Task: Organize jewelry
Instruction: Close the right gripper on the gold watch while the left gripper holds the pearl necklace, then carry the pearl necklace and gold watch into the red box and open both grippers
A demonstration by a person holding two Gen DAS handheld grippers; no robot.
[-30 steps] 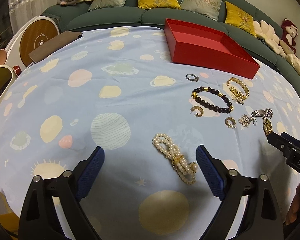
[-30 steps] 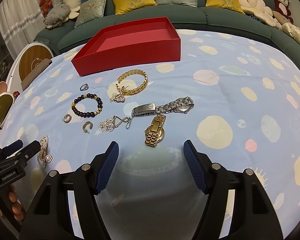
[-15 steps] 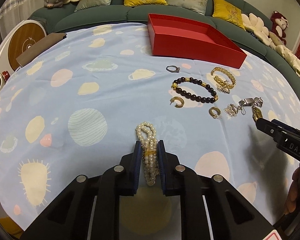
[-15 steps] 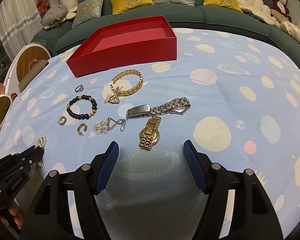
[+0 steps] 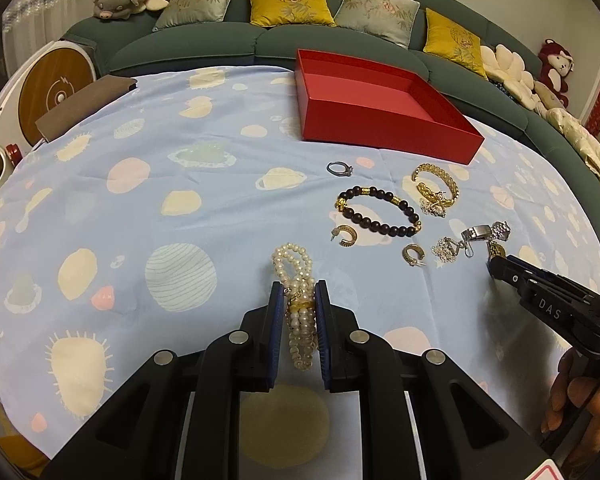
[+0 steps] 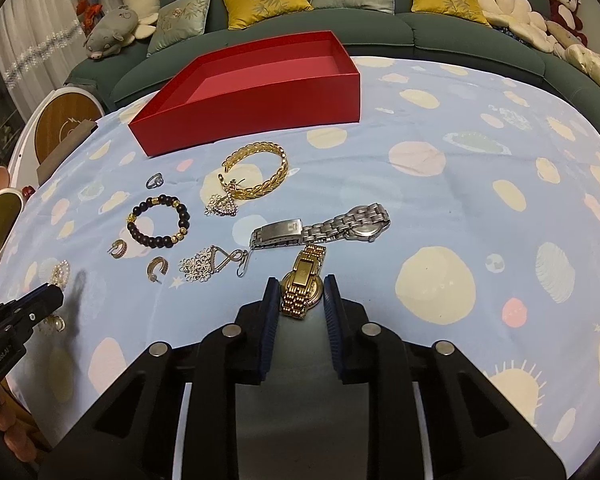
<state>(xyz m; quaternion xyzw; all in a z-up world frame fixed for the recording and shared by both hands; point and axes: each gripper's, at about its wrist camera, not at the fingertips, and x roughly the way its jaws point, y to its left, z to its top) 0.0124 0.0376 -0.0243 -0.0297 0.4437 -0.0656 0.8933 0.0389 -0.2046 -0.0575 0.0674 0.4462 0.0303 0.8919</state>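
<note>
On the planet-print cloth (image 5: 220, 208), the left gripper (image 5: 299, 312) is clamped on the pearl bracelet (image 5: 298, 304); the right gripper (image 6: 300, 304), jaws just closing, grips the gold watch (image 6: 305, 286).

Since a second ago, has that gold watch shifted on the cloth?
No. The gold watch lies in the same spot just below the silver watch. Only the right claw has just been closing around it.

The left gripper (image 6: 40, 304) hides most of the pearl bracelet (image 6: 60, 274).
</note>
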